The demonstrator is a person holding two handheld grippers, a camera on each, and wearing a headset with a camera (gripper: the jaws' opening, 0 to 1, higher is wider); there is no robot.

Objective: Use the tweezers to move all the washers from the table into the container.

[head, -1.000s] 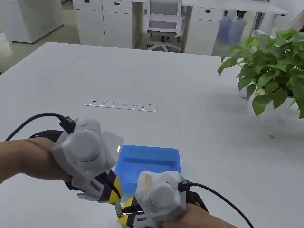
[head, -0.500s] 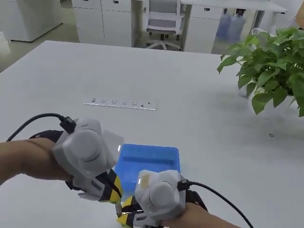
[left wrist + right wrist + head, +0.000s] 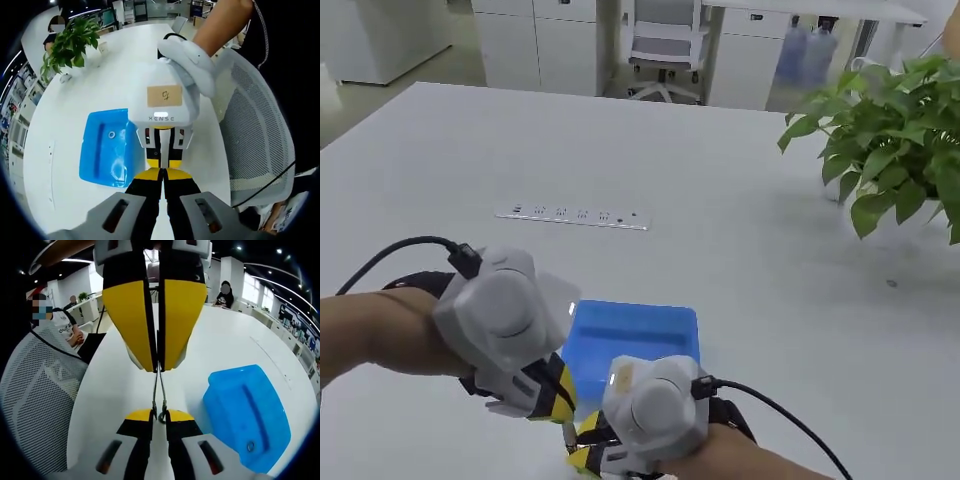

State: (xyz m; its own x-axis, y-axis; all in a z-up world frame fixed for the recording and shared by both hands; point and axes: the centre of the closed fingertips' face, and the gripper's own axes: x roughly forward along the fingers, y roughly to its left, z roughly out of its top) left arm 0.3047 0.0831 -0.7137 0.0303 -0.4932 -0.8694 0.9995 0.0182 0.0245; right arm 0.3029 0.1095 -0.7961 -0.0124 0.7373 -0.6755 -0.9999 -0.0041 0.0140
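The left gripper (image 3: 563, 410) and the right gripper (image 3: 586, 446) point at each other, tip to tip, just in front of the blue container (image 3: 632, 330). Both are shut on the thin metal tweezers (image 3: 159, 390). In the right gripper view the tweezers run from the left gripper (image 3: 157, 367) down to the right gripper (image 3: 160, 416). A small ring shape sits at that lower end, and I cannot tell what it is. One washer (image 3: 250, 446) lies inside the container (image 3: 235, 400). The left gripper view shows that washer (image 3: 111, 134) in the container (image 3: 95, 150).
A white power strip (image 3: 575, 217) lies mid-table beyond the container. A potted plant (image 3: 890, 150) stands at the right. An office chair (image 3: 665, 50) is past the table's far edge, and a mesh chair (image 3: 250, 130) is at the near edge.
Apart from a slight shift of the head view, both grippers stay where they were, tip to tip and shut.
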